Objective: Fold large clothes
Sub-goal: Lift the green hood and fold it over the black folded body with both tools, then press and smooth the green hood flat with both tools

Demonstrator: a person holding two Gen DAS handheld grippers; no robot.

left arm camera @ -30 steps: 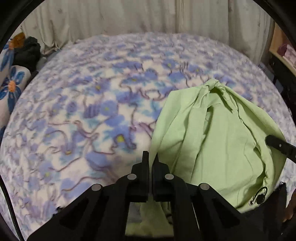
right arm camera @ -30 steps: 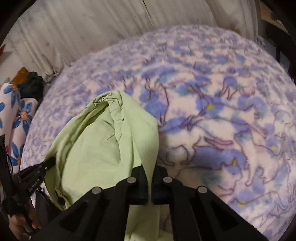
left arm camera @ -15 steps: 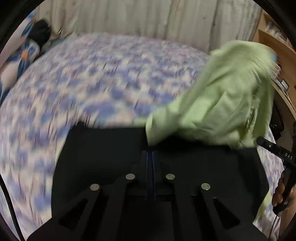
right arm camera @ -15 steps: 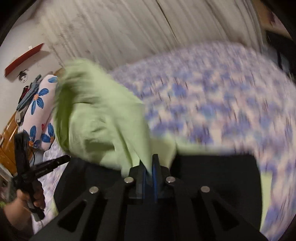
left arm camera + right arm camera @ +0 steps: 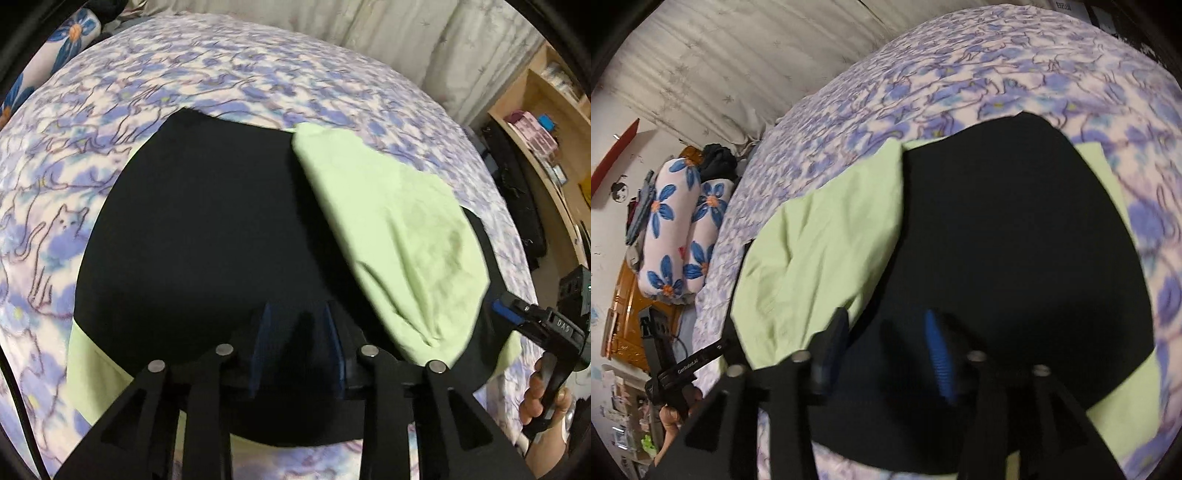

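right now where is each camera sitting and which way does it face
Left wrist: on the left tongs, looking down at the garment on the bed; the right hand shows at the right edge.
Right wrist: on the right tongs, looking down likewise; the left hand shows lower left.
Shared: garment, bed, curtain.

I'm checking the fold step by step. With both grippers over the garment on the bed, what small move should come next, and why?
Probably draw both grippers back clear of the cloth. The left gripper and right gripper have just been opening, nothing shows between their fingers, and the green flap already lies folded over the black panel on the bedspread.
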